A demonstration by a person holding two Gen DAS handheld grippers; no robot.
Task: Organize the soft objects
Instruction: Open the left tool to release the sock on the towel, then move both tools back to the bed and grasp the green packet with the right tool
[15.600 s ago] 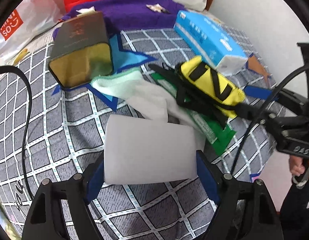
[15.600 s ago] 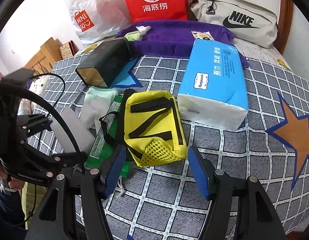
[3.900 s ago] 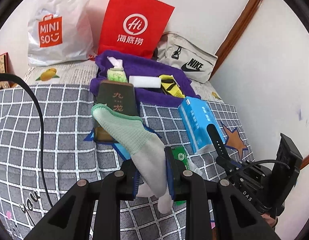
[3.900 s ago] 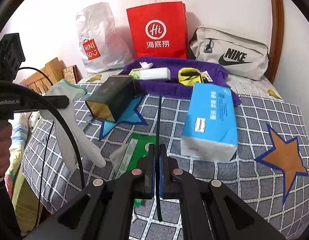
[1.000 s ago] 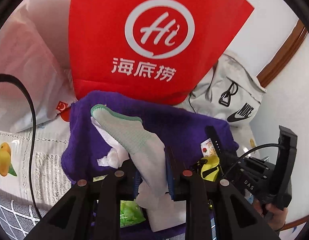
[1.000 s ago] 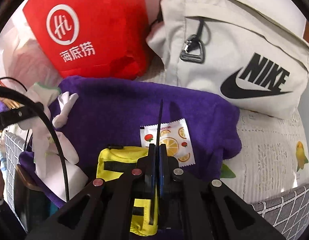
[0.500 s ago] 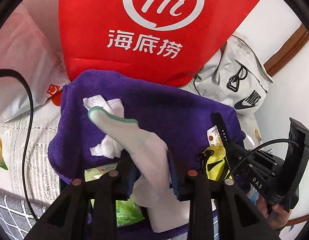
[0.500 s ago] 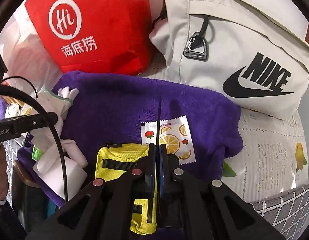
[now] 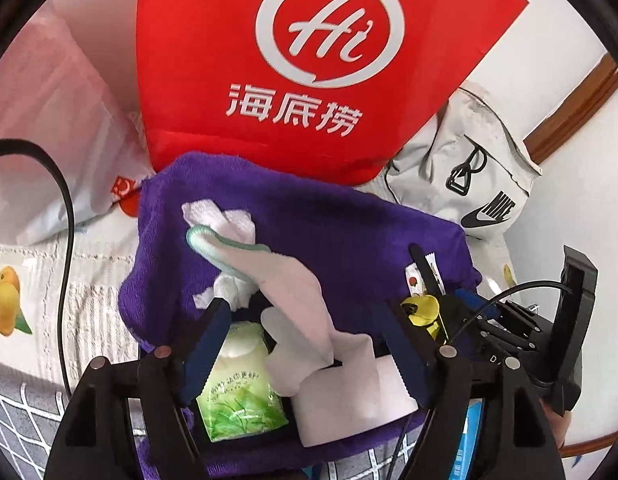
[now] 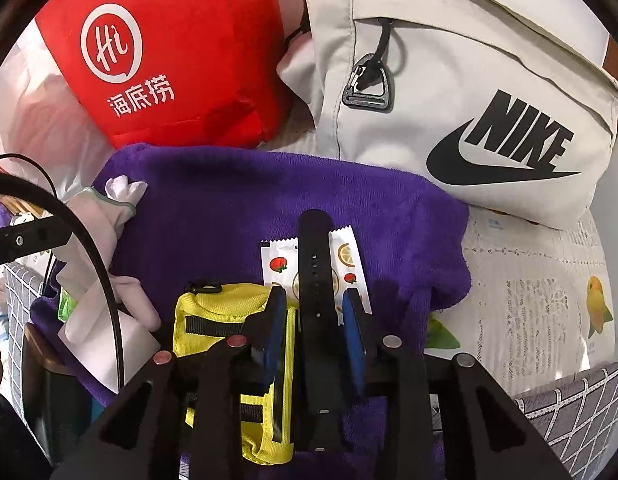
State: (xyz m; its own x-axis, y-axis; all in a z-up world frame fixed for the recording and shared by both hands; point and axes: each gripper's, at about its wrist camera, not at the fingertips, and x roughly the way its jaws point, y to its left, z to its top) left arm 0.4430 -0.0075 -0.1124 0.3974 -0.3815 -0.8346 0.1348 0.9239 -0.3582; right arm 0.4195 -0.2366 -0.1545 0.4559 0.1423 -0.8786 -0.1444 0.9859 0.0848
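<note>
white sock (image 9: 293, 292) on purple towel (image 9: 349, 240)

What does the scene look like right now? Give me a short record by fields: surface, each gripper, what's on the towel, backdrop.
surface: purple towel on the bed
left gripper: jaws opening, sock between them, pads clear of it
right gripper: jaws opening, black strap between them, pads clear of it
sock: draped over white block and crumpled tissue
on towel: yellow pouch, fruit-print sachet, green wipes pack
backdrop: red bag, Nike bag
</note>
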